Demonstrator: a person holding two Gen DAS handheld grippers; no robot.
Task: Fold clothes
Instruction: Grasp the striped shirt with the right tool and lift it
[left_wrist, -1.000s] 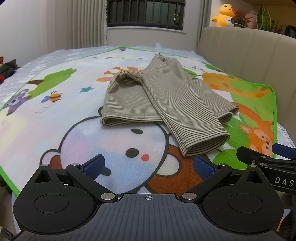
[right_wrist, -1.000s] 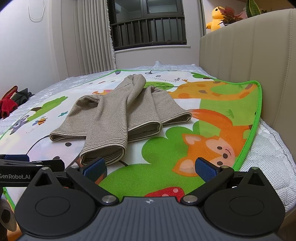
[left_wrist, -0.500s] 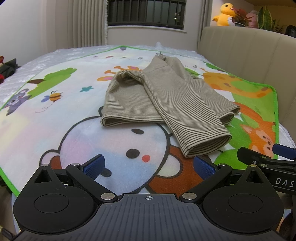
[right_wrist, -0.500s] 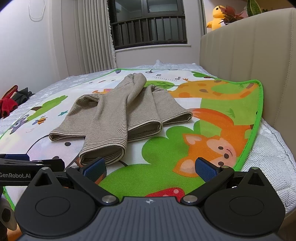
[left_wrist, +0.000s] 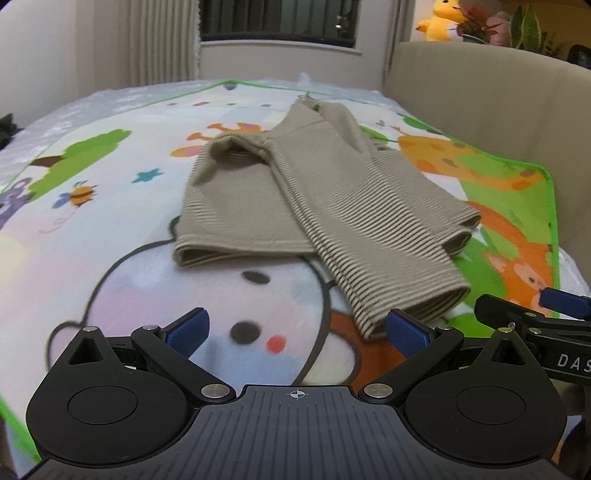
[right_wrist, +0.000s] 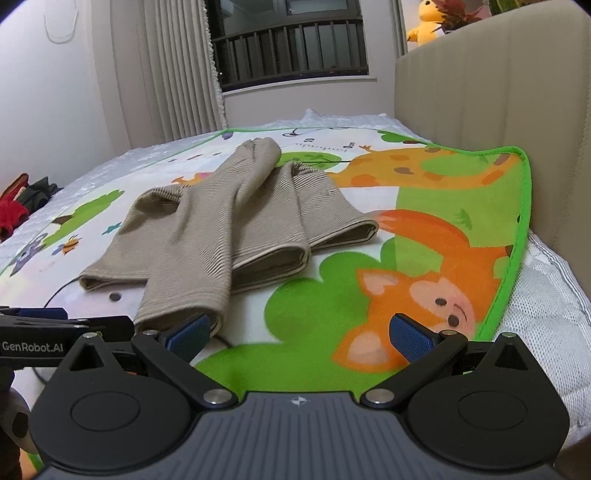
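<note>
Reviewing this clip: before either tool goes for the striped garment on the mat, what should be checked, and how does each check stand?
1. Left tool open: ok.
2. Right tool open: ok.
3. Both tools hold nothing: ok.
4. Striped garment lies on the cartoon mat, within its green border: ok.
5. Near cuff in front of both tools and uncovered: ok.
6. Garment flat and spread for folding: not ok, a leg crosses over the rest.

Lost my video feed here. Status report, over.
Left gripper and right gripper both open, empty. Striped garment lies loosely folded on the cartoon mat, untouched. Nothing in the way.
</note>
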